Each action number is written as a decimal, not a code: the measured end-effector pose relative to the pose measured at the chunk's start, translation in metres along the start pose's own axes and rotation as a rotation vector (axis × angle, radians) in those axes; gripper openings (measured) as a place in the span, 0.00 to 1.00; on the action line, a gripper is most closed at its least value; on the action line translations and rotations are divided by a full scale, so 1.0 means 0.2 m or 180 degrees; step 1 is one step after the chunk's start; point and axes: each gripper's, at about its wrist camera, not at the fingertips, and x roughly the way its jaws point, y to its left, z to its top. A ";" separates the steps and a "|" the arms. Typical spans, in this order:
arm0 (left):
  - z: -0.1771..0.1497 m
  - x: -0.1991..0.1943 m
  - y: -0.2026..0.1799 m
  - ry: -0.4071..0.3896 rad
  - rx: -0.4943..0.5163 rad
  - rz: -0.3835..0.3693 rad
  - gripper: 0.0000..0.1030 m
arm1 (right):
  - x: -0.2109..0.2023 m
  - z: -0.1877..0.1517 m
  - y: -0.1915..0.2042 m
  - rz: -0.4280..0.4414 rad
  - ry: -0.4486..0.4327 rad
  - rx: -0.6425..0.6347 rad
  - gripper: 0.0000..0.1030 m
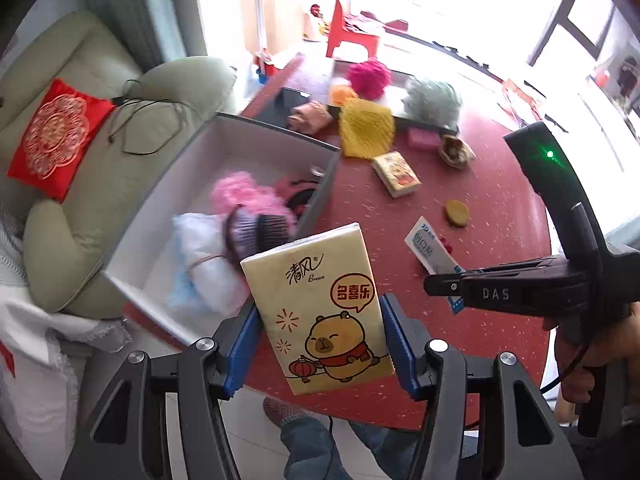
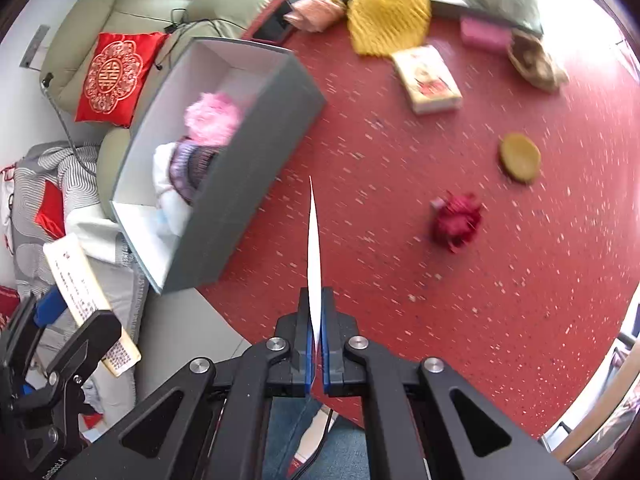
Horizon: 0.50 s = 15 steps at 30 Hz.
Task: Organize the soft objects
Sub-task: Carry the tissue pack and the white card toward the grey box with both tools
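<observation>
Clearly the tissue pack (image 1: 320, 312) sat clamped between the blue pads of the left claw (image 1: 320, 344), its jaws partway open around the pack's width, held above the near edge of the red surface (image 1: 480, 320), just beside the grey box (image 1: 256, 136). That box already held a pink fluffy thing (image 1: 248, 196), a knitted purple piece (image 1: 256, 228) and a white bundle (image 1: 200, 264). The right claw (image 2: 316, 344) was fully closed on a thin white packet (image 2: 314, 248), seen edge-on over the surface. Further out lay a second tissue pack (image 2: 428, 80), a yellow knit (image 2: 388, 16), a round yellow pad (image 2: 520, 158) and a red pom (image 2: 458, 218). As I judged it, the packet was the riskier hold: pinched only at its lower end, it could swing or slide free on a quick move. The tissue pack, being soft, could squash and tilt out before clearing the box wall.
</observation>
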 end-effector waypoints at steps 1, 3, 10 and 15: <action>-0.01 -0.02 0.04 -0.0032 -0.0050 0.0020 0.58 | 0.00 0.02 0.06 0.0004 -0.0026 -0.0030 0.03; -0.03 -0.07 0.14 -0.0092 -0.0155 0.0065 0.58 | -0.01 0.04 0.17 0.0009 -0.0078 -0.0111 0.03; -0.09 -0.17 0.41 -0.0265 -0.0343 0.0146 0.58 | -0.02 0.04 0.50 0.0001 -0.0234 -0.0275 0.03; -0.14 -0.22 0.55 -0.0359 -0.0383 0.0189 0.58 | 0.02 0.00 0.67 -0.0063 -0.0254 -0.0401 0.03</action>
